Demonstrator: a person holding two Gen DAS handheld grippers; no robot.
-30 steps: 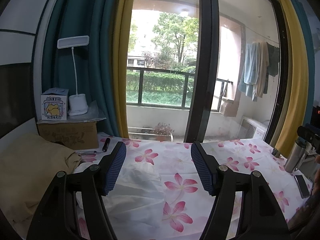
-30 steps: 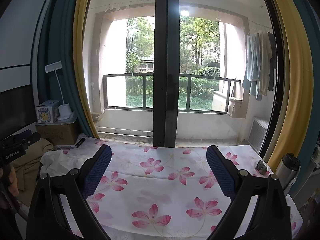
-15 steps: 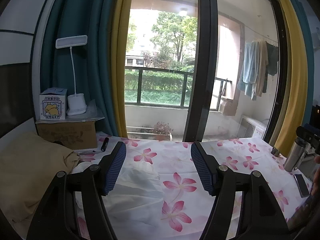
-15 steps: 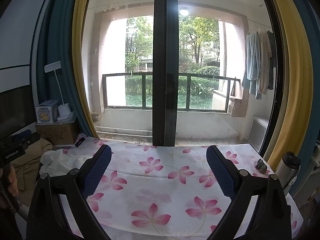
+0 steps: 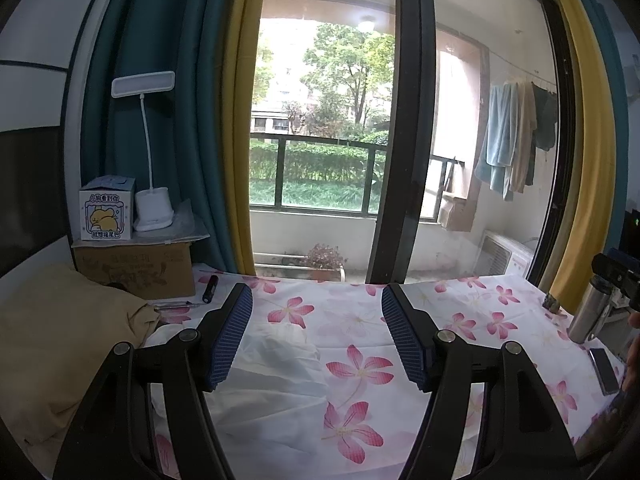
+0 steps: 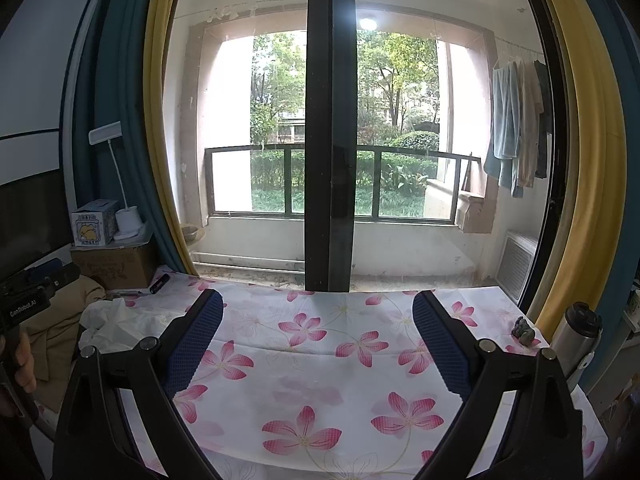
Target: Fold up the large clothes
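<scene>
Left wrist view puts our left gripper (image 5: 316,338) in the lower middle of the frame, its jaws wide apart and holding nothing. Between and below them lies the white garment (image 5: 276,376), crumpled on the flowered tablecloth (image 5: 472,320); it sits nearer the left-hand jaw, spreading toward the lower left, and we cannot tell whether that jaw touches it. At the left edge we see a tan cloth (image 5: 60,340) (bunched up like a pillow), and behind it a cardboard box (image 5: 136,268) carrying a small printed carton (image 5: 106,210) and a white desk lamp (image 5: 154,208). A black marker (image 5: 211,288) lies just right of the box. At the right edge stand a steel flask (image 5: 588,312) and, below it, a phone (image 5: 604,372).

From the right wrist view, our right gripper (image 6: 318,344) also hangs with jaws spread and empty over bare flowered cloth. Here the white garment (image 6: 120,324) lies at the left of the frame, well outside the jaws, just beyond the left-hand one. A small dark figurine (image 6: 524,334) sits at the right, near the flask (image 6: 576,338).
</scene>
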